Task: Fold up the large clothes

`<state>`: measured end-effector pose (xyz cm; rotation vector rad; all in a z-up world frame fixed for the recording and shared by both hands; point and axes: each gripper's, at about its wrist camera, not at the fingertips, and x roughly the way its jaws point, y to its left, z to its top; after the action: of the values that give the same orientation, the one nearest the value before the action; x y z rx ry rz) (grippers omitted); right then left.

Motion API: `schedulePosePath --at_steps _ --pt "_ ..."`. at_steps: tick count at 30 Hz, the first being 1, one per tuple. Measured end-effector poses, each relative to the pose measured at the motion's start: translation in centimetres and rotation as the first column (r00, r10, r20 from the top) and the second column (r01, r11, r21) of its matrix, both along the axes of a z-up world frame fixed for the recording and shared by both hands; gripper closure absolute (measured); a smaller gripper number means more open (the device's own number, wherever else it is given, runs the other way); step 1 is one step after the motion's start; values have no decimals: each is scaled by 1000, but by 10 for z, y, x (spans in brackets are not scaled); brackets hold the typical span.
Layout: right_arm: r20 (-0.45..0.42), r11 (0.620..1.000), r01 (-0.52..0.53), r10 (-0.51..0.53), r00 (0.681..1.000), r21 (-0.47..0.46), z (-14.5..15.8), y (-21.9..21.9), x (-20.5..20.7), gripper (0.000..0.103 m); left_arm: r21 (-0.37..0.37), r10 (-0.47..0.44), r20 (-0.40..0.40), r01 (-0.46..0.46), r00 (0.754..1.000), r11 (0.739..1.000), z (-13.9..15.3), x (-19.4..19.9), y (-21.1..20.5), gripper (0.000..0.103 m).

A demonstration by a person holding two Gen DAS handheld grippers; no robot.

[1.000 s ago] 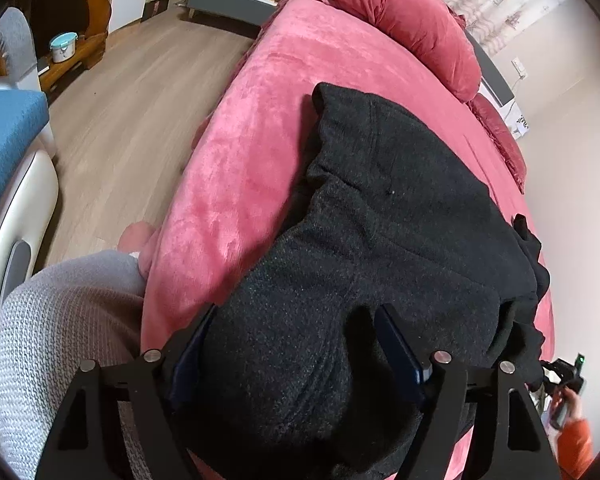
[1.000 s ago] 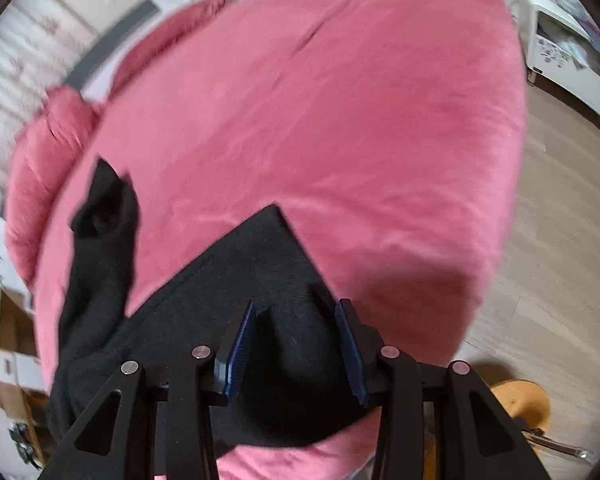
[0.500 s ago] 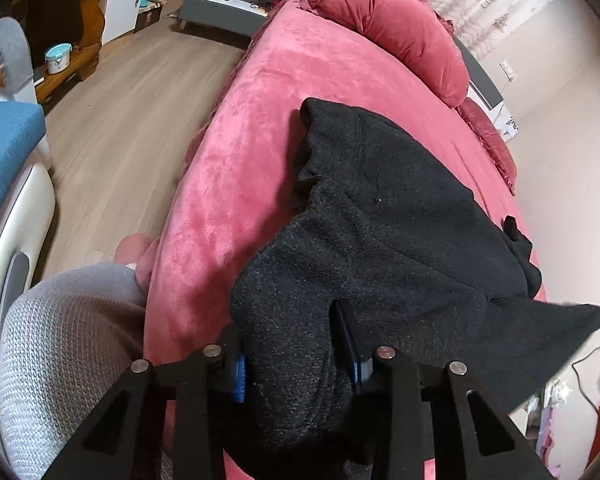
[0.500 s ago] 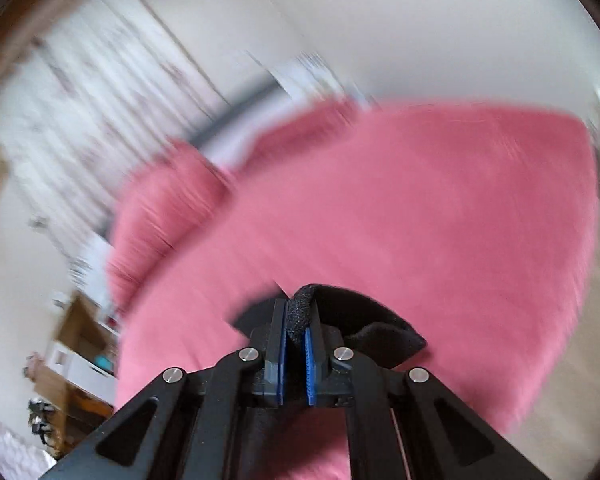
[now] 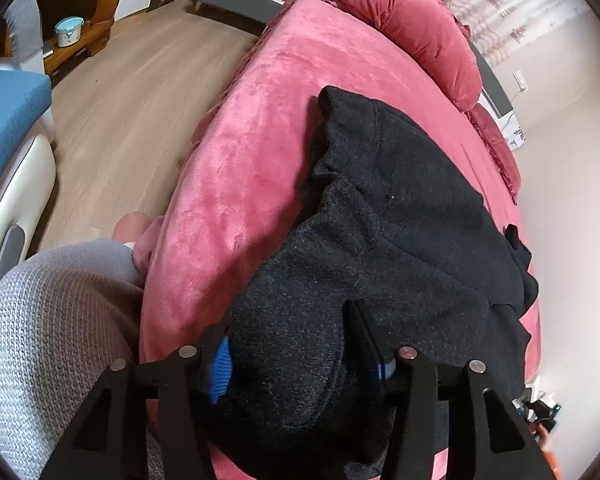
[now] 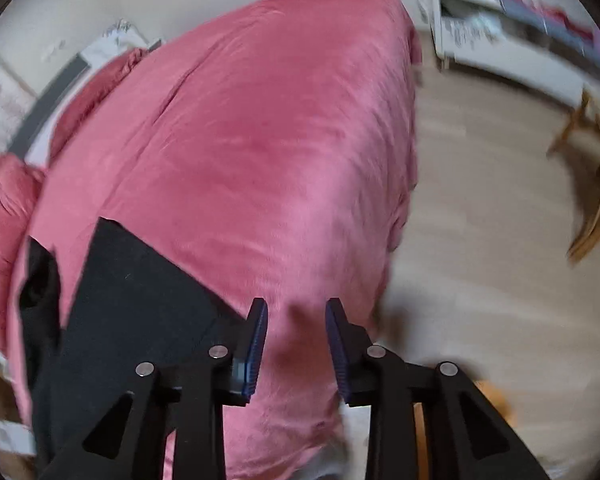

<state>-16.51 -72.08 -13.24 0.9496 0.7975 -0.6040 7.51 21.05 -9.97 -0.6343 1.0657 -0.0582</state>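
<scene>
No legible text, label, brand, number or sign anywhere in either view.

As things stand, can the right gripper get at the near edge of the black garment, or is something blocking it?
Probably yes. The right gripper is open and holds nothing, hanging over bare pink bedspread. The black garment lies flat just to its left, its edge beside the left finger, with nothing between them.
</scene>
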Motion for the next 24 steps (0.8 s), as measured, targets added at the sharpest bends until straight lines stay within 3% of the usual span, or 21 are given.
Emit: schedulePosePath --at_steps 3,8,12,14,16,17,19,20,21,22,24 --pt "105 993 -10 -3 994 120 -10 9 4 69 6 -10 16 9 1000 1000 4 0 -4 44" --pt "152 975 24 -58 987 220 -21 18 28 67 70 -29 27 27 999 997 11 -2 -12 44" --pt "76 950 133 -160 984 284 -23 5 45 71 73 -9 0 9 1000 997 5 -1 -10 49" --pt "35 961 104 -117 993 258 -11 1 55 88 73 -13 -1 13 1000 997 5 -1 -10 54" --pt "48 980 49 -59 997 194 12 2 66 91 87 -19 7 19 1000 996 7 -1 -11 58" --pt "112 984 14 -34 993 179 28 4 69 92 87 -23 16 21 1000 996 8 -2 -12 62" --pt "311 989 -70 28 950 127 77 11 66 93 75 -24 30 22 999 997 10 -2 -11 65" --pt "366 991 -101 62 928 88 94 14 65 94 70 -24 31 22 999 997 10 -2 -11 66" --pt "436 990 -142 126 891 2 119 19 61 94 67 -24 32 21 999 998 10 -1 -11 66" --pt "487 983 -165 181 854 -76 135 22 54 94 61 -22 32 20 999 998 10 -2 -10 66" --pt "491 978 -159 206 846 -137 135 17 45 94 54 -21 27 19 999 998 9 -1 -9 66"
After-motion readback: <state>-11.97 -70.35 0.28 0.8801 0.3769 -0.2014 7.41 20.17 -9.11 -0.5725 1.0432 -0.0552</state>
